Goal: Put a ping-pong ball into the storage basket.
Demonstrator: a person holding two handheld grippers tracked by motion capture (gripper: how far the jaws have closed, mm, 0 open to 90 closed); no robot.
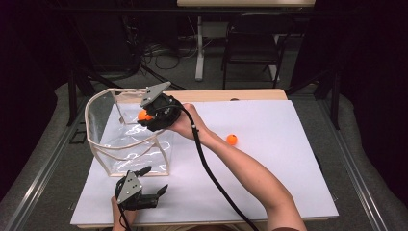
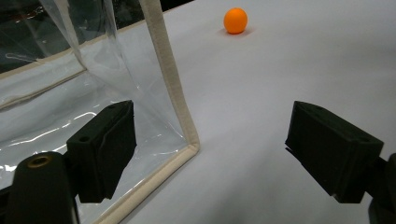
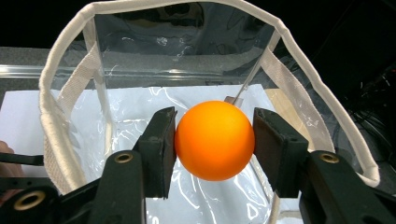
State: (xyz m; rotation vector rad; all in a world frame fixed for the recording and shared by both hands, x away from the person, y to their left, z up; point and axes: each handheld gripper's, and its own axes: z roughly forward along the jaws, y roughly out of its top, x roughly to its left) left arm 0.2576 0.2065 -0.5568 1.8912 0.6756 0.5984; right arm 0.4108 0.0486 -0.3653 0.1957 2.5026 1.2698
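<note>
Right tongs (image 3: 215, 140) are pinching a ball (image 3: 215, 140) over the bag (image 3: 60, 93); left tongs (image 2: 224, 149) are spread. Squeezing loosely, the ball could be slipping out and bouncing away

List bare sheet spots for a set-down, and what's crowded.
Free: the white sheet right of the loose orange ball, and the front strip right of the left tool. Crowded: the clear bag at left, where the right tool holds an orange ball over it.
</note>
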